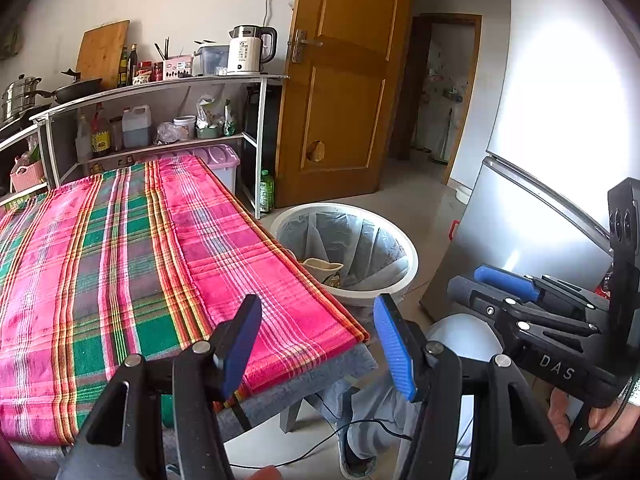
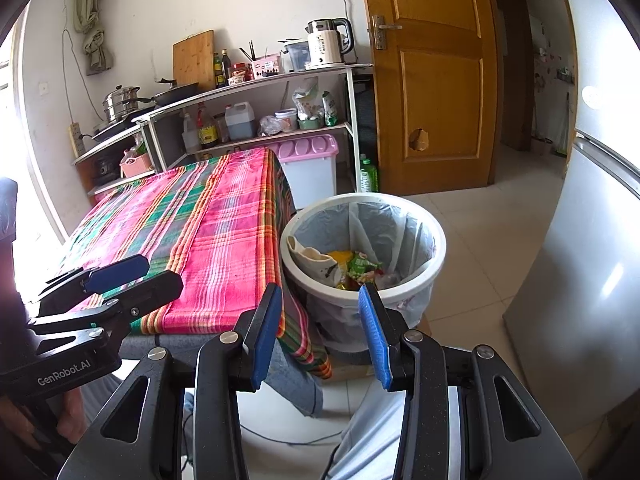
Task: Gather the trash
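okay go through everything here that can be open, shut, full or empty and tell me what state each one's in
Left hand-held gripper: open, nothing between its fingers.
Right hand-held gripper: open, nothing between its fingers.
Trash bin: lined with a bag, partly filled with wrappers, no lid on.
Table cloth: spread flat, nothing on it.
Wooden door: swung open.
Kettle: lid down, on the shelf.
Pink-lidded storage box: lid on.
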The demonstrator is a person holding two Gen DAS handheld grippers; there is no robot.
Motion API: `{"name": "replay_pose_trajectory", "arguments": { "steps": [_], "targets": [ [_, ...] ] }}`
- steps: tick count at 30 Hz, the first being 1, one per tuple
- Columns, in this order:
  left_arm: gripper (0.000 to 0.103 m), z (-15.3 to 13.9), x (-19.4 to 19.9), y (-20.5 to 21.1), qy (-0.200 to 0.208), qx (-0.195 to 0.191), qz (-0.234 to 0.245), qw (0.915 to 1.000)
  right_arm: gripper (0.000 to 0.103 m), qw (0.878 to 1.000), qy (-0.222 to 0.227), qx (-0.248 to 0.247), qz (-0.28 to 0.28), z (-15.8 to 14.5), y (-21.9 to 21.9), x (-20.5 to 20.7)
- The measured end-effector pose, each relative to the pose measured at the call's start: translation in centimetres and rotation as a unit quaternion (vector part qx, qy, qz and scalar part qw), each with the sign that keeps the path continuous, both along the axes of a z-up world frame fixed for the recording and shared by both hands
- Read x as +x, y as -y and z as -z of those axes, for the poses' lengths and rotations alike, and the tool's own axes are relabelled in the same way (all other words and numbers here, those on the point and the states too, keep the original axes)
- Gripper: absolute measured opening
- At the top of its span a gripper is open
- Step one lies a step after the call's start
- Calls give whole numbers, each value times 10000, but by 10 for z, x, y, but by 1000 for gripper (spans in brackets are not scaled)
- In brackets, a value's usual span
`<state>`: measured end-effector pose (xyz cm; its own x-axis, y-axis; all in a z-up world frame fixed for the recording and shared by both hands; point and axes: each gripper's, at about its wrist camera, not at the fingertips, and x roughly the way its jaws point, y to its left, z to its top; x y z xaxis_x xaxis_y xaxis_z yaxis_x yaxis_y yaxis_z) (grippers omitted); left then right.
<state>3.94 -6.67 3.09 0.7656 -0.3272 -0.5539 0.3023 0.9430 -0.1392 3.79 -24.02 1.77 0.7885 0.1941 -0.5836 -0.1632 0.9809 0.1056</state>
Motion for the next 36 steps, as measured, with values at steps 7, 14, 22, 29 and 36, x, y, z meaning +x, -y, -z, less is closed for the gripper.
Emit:
{"name": "replay_pose_trajectory", "arguments": {
  "steps": [7,14,22,29,36],
  "targets": [
    [60,2,0,1,-13,19,-32,10000,41,10000,5,-7,4,0,0,0],
    [60,4,1,3,-36,63,-56,10000,41,10000,-17,-12,-6,-1,-1,0],
    [60,6,2,4,-64,90,-74,9999,41,10000,-13,-28,-5,-1,-2,0],
    [60,6,3,4,-70,105,-90,9999,41,10000,-16,-39,-12,-1,-3,1],
    [60,8,3,4,-97,105,-121,9998,41,10000,-17,-39,-20,-1,-2,2]
  ]
}}
